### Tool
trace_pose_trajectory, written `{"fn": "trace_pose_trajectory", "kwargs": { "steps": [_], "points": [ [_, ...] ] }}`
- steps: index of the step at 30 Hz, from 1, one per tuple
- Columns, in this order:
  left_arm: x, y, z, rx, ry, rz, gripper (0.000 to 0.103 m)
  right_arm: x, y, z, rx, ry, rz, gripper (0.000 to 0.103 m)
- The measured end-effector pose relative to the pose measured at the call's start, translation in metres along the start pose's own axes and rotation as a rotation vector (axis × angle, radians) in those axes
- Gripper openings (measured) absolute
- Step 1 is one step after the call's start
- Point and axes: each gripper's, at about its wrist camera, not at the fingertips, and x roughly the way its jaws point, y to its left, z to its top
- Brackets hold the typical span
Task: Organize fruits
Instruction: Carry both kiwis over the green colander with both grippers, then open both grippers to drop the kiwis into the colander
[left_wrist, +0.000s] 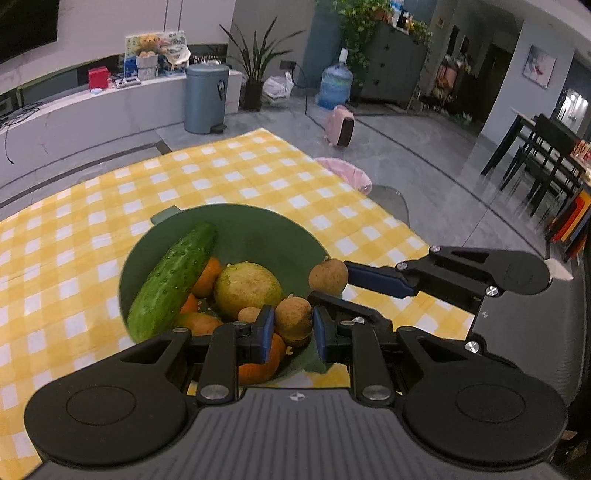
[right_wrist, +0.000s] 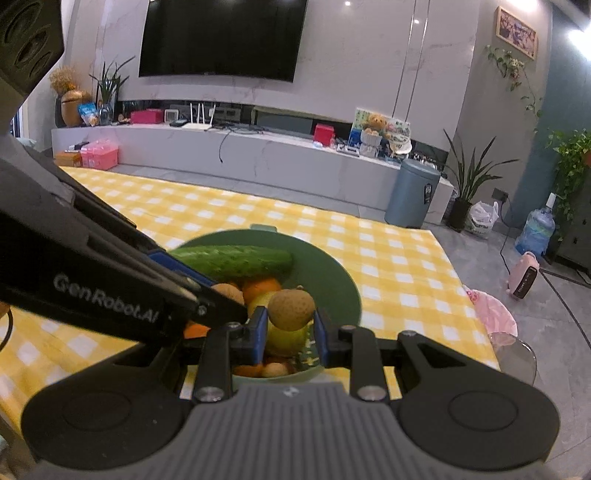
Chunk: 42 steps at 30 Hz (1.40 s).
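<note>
A green bowl (left_wrist: 255, 229) sits on the yellow checked cloth and holds a cucumber (left_wrist: 173, 273), a yellow-green round fruit (left_wrist: 247, 288), oranges (left_wrist: 210, 273) and small brown fruits. My left gripper (left_wrist: 293, 326) is shut on a small brown longan (left_wrist: 293, 317) above the bowl's near side. My right gripper (right_wrist: 290, 325) is shut on another brown longan (right_wrist: 291, 308) above the bowl (right_wrist: 332, 273); in the left wrist view that longan (left_wrist: 328, 276) hangs at the bowl's right rim. The cucumber (right_wrist: 232, 260) lies across the bowl's far side.
The cloth (left_wrist: 221, 173) covers the table; its far edge and right edge drop to a grey floor. A pink bin (left_wrist: 345, 173) and a clear chair back (left_wrist: 388, 199) stand at the right edge. A blue-grey bin (left_wrist: 205, 98) stands further back.
</note>
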Motion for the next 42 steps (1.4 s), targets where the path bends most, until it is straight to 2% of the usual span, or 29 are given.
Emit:
{"fn": "trace_pose_trajectory", "kwargs": {
  "steps": [12, 16, 25, 34, 40, 42],
  "points": [
    [0.039, 0.024, 0.01, -0.043, 0.074, 0.016, 0.025, 0.055, -0.02, 0.001, -0.053, 0.094, -0.02, 0.023],
    [0.048, 0.032, 0.01, -0.057, 0.085, 0.007, 0.025, 0.068, -0.022, 0.003, -0.079, 0.105, -0.002, 0.023],
    [0.058, 0.043, 0.01, -0.104, 0.102, -0.019, 0.026, 0.081, -0.019, 0.0, -0.092, 0.133, 0.042, 0.023],
    [0.06, 0.046, 0.008, -0.106, 0.112, -0.006, 0.029, 0.08, -0.012, -0.001, -0.107, 0.152, 0.052, 0.023],
    [0.053, 0.044, 0.01, -0.118, 0.123, -0.007, 0.046, 0.077, -0.011, 0.0, -0.11, 0.166, 0.061, 0.025],
    [0.049, 0.042, 0.01, -0.123, 0.127, -0.016, 0.049, 0.074, -0.011, 0.001, -0.111, 0.169, 0.059, 0.03]
  ]
}}
